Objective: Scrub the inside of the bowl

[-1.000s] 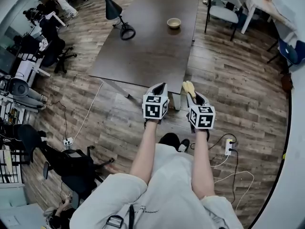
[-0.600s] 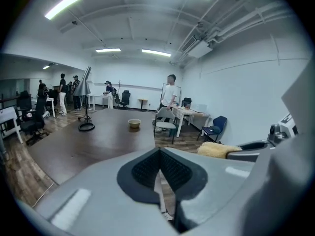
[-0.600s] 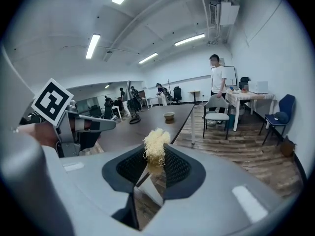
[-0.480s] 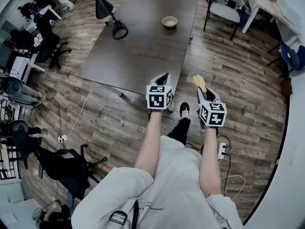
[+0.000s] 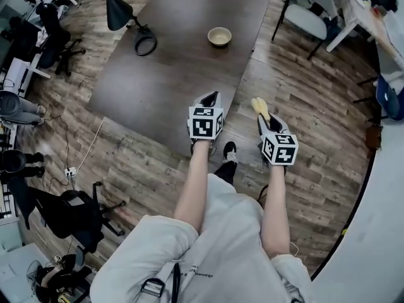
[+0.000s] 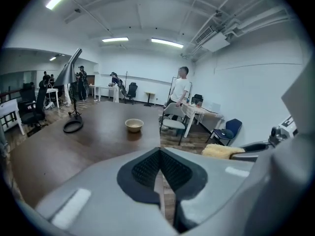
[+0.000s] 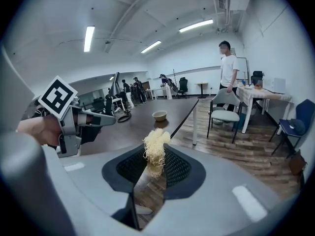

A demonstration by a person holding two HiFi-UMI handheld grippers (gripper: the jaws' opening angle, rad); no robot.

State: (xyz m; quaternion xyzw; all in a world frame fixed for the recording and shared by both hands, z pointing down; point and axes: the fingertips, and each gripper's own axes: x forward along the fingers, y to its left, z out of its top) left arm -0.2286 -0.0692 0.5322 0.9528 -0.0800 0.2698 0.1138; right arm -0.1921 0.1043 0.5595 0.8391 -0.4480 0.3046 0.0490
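Observation:
A small beige bowl [image 5: 219,36] stands on the far part of a dark brown table [image 5: 177,68]; it also shows as the bowl [image 6: 134,125] in the left gripper view and the bowl [image 7: 159,115] in the right gripper view. My right gripper [image 5: 257,109] is shut on a pale yellow fibrous scrubber [image 7: 155,147], held over the floor right of the table's near corner. My left gripper [image 5: 211,98] is shut with nothing in it, at the table's near edge. Both are well short of the bowl.
A black desk lamp [image 5: 120,11] with a ring base [image 5: 145,43] stands at the table's far left. A grey chair [image 5: 310,14] and a white table [image 5: 366,17] are at the right. A person [image 7: 228,70] stands beyond. Office chairs [image 5: 69,210] sit left.
The person carrying the grippers has stepped toward the table; bowl and table appear nearer and lower in the head view. Both grippers stay shut, the scrubber still in the right one.

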